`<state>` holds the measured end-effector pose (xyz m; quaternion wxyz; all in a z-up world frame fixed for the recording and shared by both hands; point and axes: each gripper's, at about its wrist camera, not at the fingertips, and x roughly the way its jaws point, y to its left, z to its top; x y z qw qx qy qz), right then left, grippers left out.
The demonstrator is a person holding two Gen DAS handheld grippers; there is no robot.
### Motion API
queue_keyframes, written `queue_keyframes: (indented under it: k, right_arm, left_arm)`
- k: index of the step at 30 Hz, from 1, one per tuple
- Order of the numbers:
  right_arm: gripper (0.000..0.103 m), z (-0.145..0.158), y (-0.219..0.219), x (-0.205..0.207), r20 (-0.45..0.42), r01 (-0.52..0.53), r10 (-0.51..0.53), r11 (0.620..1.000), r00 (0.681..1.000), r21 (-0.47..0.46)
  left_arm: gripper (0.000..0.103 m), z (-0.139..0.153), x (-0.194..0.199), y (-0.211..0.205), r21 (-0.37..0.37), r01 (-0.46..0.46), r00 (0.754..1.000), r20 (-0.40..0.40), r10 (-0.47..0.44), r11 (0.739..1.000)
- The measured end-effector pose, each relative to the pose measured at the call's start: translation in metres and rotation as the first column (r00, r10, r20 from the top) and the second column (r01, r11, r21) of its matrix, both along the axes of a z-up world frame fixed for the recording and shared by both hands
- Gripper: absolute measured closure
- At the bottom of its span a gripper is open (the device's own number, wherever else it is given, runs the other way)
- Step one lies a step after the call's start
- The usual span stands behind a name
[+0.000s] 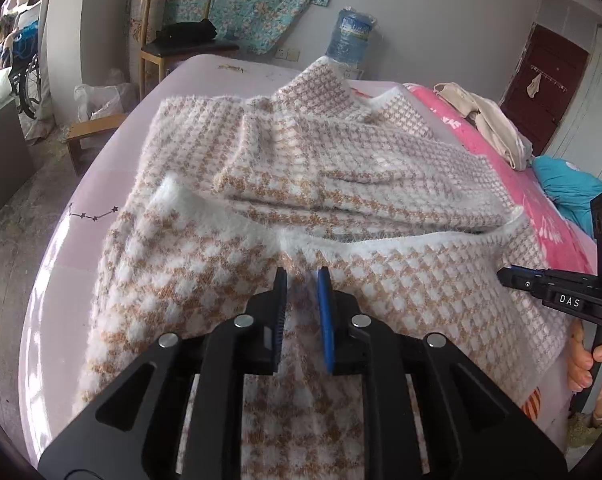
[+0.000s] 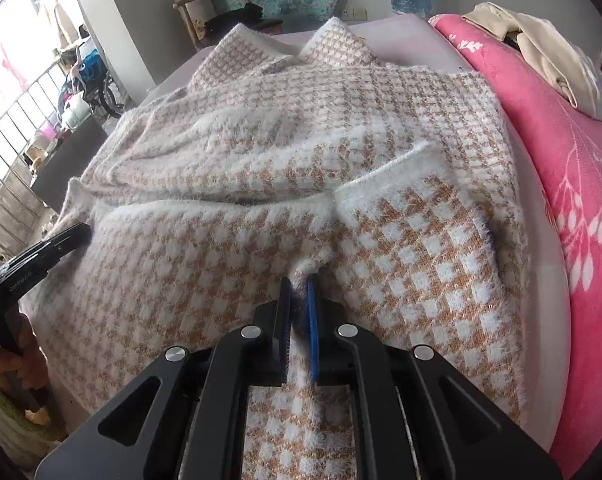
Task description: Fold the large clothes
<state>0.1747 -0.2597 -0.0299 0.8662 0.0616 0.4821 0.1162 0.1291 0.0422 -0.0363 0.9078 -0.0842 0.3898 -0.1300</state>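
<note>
Left tool (image 1: 302,276) sits low at the near edge of a fuzzy tan-and-white houndstooth sweater (image 1: 261,184), its two fingers set a little apart with a fold of the knit rising between them; whether the pads actually pinch the cloth cannot be told from this view. The sweater lies spread on a pale lilac bed (image 1: 101,184), with a sleeve (image 1: 381,184) folded across the middle and the white fuzzy hem band turned toward the near side. At the right edge, the right tool (image 1: 505,276) reaches in over the sweater's right part, a hand (image 1: 597,360) gripping its handle. A pink floral blanket (image 1: 497,148) runs along the right side of the bed, cream clothes (image 1: 489,120) heaped on it at the far end. Beyond the bed stand a wooden chair (image 1: 173,24) and a blue water jug (image 1: 351,36).

From the right wrist view, the right tool (image 2: 299,284) has its fingers drawn close together on a tuft of the sweater (image 2: 261,152) at the white hem, the fuzzy knit squeezed between the blue pads. The garment fills the middle of the bed, its far parts rumpled. The left tool (image 2: 73,232) enters from the left, its tip touching the sweater's left edge. The pink blanket (image 2: 573,200) lies to the right, and a wheelchair (image 2: 97,84) stands far left by the window bars.
</note>
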Motion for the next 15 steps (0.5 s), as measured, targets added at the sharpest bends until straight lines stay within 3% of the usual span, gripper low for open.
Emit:
queue_keyframes:
  k: [4,7,10,12,15]
  right_arm:
    - [0.083,0.029,0.007,-0.024,0.089,-0.078,0.073,0.996,0.993,0.052]
    - [0.083,0.029,0.032,-0.027,0.080,-0.195,0.187,0.975,0.979,0.108]
    - [0.083,0.006,0.059,-0.016,0.050,-0.235,0.233,0.971,0.971,0.049]
    - [0.083,0.000,0.064,-0.006,0.066,-0.221,0.218,0.975,0.974,0.030]
    - [0.083,0.010,0.068,0.002,0.044,-0.192,0.191,0.981,0.981,0.022]
  left_arm:
    - [0.084,0.028,-0.033,-0.011,-0.058,0.143,0.986,0.094,-0.137,0.988]
    - [0.084,0.025,-0.046,-0.035,-0.119,0.290,0.957,0.065,-0.284,0.950]
    - [0.084,-0.003,-0.037,-0.061,-0.044,0.285,0.958,-0.026,-0.286,0.957]
    - [0.082,-0.009,-0.033,-0.061,-0.047,0.260,0.965,0.008,-0.260,0.964]
    - [0.083,-0.004,-0.025,-0.057,-0.075,0.242,0.970,-0.010,-0.244,0.967]
